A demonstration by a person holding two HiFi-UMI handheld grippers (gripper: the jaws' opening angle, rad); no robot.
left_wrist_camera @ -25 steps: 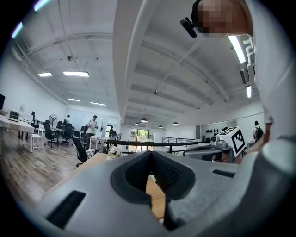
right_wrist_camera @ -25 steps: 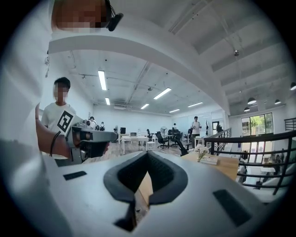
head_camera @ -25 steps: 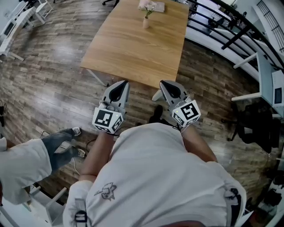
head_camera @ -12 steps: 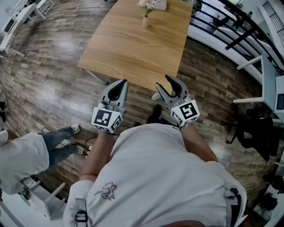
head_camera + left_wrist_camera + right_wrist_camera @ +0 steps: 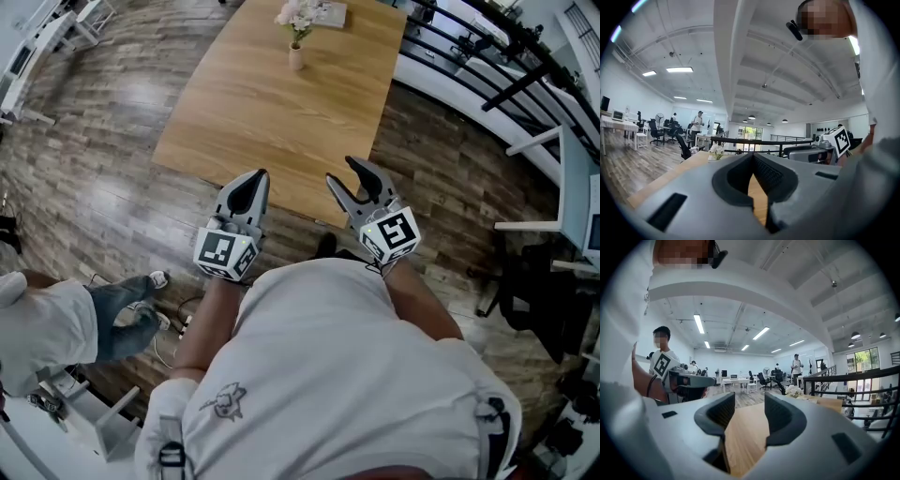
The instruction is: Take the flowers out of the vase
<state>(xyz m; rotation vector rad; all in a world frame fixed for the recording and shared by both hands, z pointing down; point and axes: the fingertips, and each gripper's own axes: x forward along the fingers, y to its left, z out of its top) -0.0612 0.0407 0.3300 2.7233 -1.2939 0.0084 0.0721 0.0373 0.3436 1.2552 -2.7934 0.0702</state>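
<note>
Two tools face the light wooden desk [image 5: 272, 103]: my left hand-held gripper [image 5: 259, 174] closed, empty; right hand-held gripper [image 5: 341, 171] just opened, empty, readied for pale flowers [image 5: 295, 13] in a cream vase [image 5: 296, 58]

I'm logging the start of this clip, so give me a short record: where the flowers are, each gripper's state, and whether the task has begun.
flowers: in the vase, untouched
vase: upright, at the far end of the table
left gripper: shut, empty, by the table's near edge
right gripper: open, jaws have just been opening, nothing between them
task: not yet begun
</note>
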